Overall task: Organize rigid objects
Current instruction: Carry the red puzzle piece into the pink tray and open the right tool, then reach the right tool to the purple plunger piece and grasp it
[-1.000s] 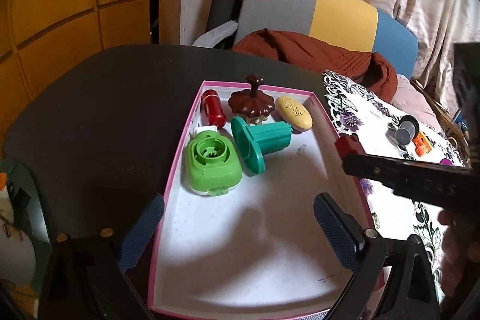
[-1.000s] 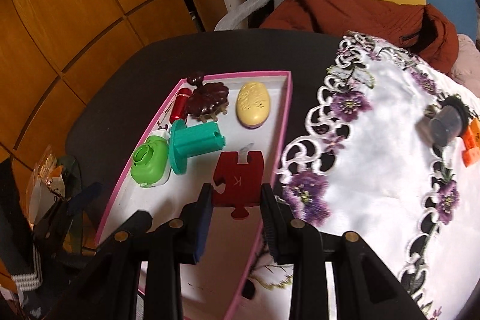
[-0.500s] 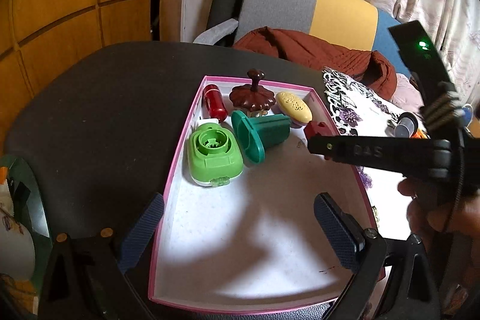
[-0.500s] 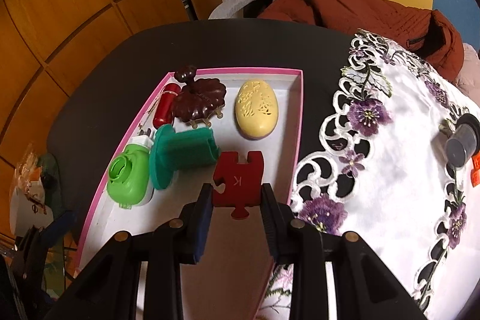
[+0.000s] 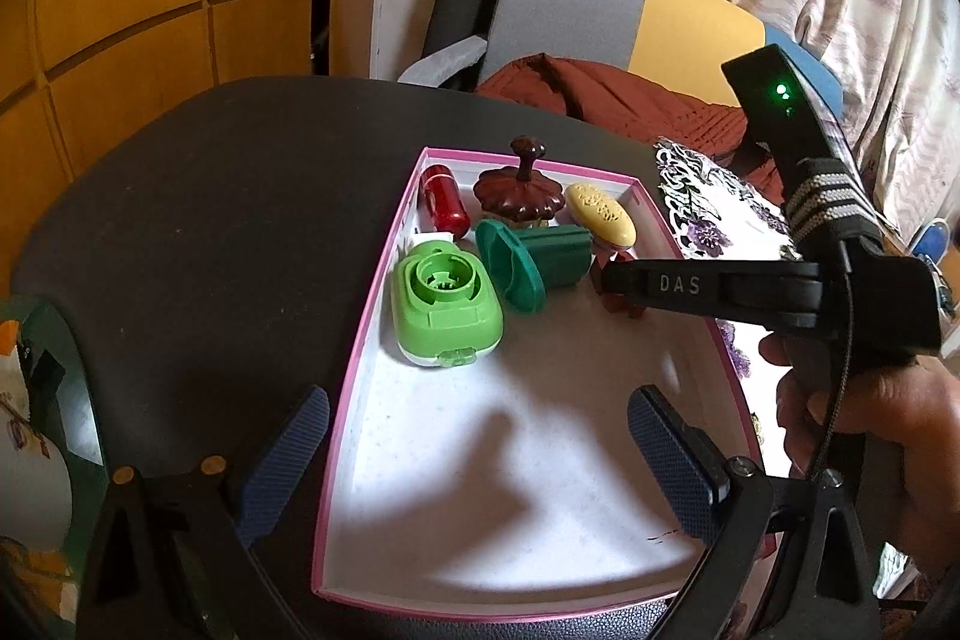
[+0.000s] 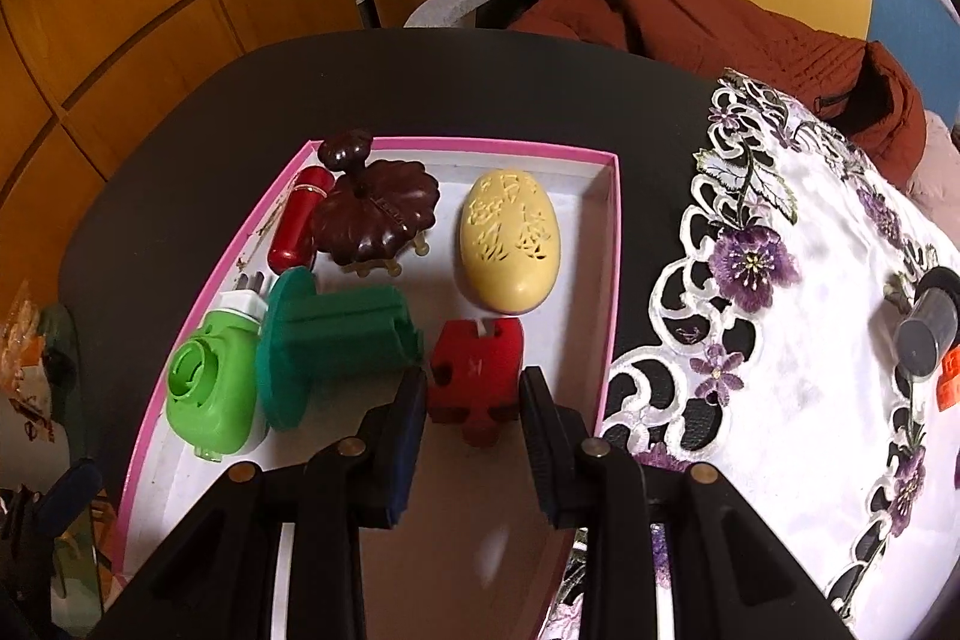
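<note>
Puzzle piece [image 6: 475, 370], pinched in right gripper [image 6: 473, 403], now lowered into tray [image 6: 611, 244] at yellow egg's [image 6: 510, 239] six o'clock, nearly placed; left gripper [image 5: 480, 451] hovering agape, empty.

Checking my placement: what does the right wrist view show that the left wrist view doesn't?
Right wrist only: the right gripper shut on the red puzzle piece, and a dark cylinder on the white cloth.

Left wrist only: the left gripper open over the bare near half of the box, and the person's hand.

Both: pink-rimmed box, yellow oval, teal spool.

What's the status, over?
Right gripper shut on red puzzle piece, low inside pink box. Left gripper open, empty. Green spool close beside.
</note>
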